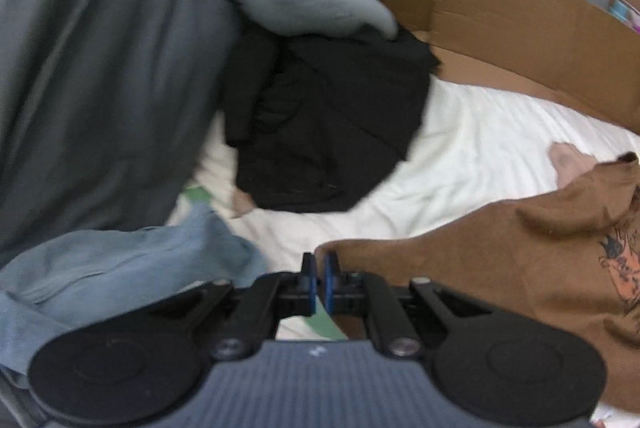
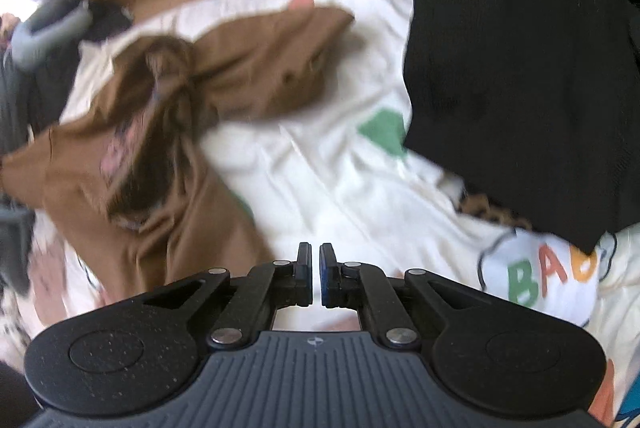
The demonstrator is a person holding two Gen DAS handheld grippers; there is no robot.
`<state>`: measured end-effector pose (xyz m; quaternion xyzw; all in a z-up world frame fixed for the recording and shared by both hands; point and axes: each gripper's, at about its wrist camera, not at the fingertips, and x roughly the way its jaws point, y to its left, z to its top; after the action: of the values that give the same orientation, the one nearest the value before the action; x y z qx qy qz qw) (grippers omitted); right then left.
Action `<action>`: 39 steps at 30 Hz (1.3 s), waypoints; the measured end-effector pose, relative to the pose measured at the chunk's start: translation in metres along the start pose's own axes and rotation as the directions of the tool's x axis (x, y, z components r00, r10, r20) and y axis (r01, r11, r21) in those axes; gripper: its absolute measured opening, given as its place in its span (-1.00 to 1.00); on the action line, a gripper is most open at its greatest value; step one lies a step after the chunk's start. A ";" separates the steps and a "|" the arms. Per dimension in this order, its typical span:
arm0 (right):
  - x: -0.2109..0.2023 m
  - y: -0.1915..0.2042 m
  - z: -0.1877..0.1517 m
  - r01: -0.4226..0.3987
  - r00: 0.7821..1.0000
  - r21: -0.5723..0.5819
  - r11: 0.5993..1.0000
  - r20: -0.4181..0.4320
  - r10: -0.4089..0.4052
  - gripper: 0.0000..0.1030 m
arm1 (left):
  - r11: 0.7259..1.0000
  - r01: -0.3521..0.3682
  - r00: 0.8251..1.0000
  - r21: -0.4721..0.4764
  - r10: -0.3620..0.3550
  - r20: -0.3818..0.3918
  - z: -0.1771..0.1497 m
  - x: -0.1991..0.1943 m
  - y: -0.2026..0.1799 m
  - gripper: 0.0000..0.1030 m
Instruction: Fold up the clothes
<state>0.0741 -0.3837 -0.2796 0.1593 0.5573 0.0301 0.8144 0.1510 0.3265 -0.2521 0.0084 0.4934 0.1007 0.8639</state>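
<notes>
A brown shirt with an orange print lies rumpled on the white printed sheet. One corner of it is drawn up to my left gripper, whose jaws are shut on that edge. In the right wrist view the same brown shirt lies bunched and twisted at the left. My right gripper hovers above the sheet, a narrow gap between its pads and nothing in them. It is clear of the shirt.
A black garment lies beyond the left gripper, and a folded black one sits at the right. Grey clothes and blue denim crowd the left. Cardboard walls the far side.
</notes>
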 end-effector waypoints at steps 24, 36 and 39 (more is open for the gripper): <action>0.022 0.007 0.070 -0.062 0.986 -0.115 0.991 0.149 0.079 -0.02 | 0.997 -0.081 0.993 -0.016 0.079 -0.090 -0.001 -0.011 -0.005 -0.91; 0.115 -0.016 0.138 0.038 0.987 -0.122 0.992 0.159 -0.018 -0.02 | 0.996 -0.091 0.981 -0.021 0.086 -0.176 -0.035 0.032 0.005 -0.91; 0.131 -0.021 0.153 0.067 0.984 -0.116 0.991 0.175 -0.046 -0.02 | 0.996 -0.089 0.980 -0.024 0.083 -0.179 -0.042 0.033 0.007 -0.91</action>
<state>0.2612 -0.4085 -0.3537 0.0955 0.4863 0.0271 0.8681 0.1302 0.3358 -0.3015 0.0067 0.5660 0.1462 0.8113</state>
